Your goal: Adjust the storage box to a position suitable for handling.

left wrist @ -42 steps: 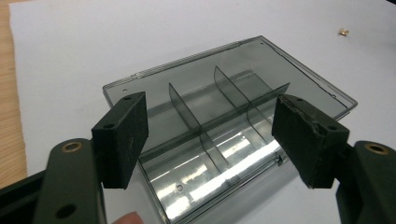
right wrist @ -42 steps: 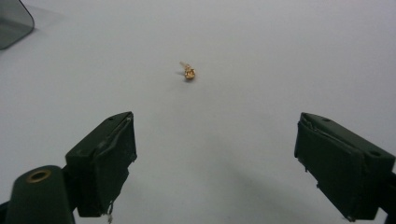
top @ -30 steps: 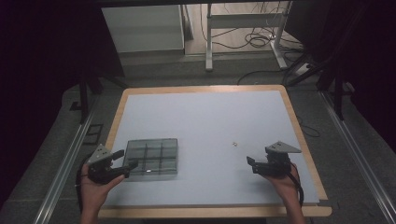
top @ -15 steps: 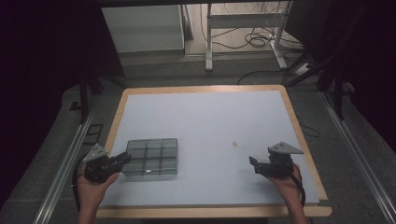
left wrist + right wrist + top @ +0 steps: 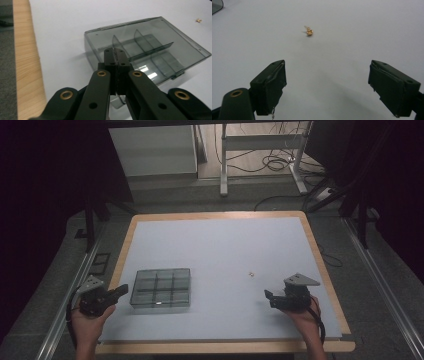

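Since the earlier frames, the left tool (image 5: 121, 291) has slid a little toward the person's side of the tabletop (image 5: 215, 250) and now sits just off the near left edge of the clear box (image 5: 161, 288), while its jaws have just been closing; in the left gripper view the left tool's two black pads meet flat against each other with nothing between them, the box lying just beyond their tips. The right tool (image 5: 268, 298) has kept its place near the right edge, and in the right gripper view its jaws stand wide apart over bare tabletop, holding nothing. The box is a smoky, see-through tray split by thin dividers into a grid of compartments, resting flat on the left half of the tabletop; it looks the same as before, so the closing has not shifted it. A tiny gold piece (image 5: 309, 31), perhaps an ear stud, lies alone on the tabletop ahead of the right tool, well apart from the box. My reading is that the work has hardly begun: the gold piece is not yet picked up, and the closed left tool may be set to steady or nudge the box rather than grip it. No brand, label or writing can be read on anything.
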Action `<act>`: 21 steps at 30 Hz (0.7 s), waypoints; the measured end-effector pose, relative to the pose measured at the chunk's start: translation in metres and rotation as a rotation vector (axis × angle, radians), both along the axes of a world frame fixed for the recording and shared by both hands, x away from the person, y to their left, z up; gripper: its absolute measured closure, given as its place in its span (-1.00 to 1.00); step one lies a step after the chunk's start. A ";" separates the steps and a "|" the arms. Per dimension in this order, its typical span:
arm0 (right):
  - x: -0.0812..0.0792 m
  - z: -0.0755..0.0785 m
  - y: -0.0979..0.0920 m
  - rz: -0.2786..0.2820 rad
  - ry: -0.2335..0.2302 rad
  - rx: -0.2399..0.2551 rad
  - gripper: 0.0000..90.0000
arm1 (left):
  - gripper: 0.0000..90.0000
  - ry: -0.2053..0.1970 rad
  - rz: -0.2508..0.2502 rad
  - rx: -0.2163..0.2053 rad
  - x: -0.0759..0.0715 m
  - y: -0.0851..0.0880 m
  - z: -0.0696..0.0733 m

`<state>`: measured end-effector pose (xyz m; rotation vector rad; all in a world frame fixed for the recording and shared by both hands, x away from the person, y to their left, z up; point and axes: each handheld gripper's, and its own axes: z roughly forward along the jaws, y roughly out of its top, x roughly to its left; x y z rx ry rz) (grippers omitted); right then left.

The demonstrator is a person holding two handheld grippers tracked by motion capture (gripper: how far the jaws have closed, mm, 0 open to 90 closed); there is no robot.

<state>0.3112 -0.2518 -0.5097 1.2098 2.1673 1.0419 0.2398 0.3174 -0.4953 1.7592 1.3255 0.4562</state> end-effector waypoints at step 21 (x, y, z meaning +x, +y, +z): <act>-0.003 -0.002 0.005 0.004 0.001 -0.016 -0.69 | 1.00 0.109 0.028 -0.023 0.013 0.018 -0.033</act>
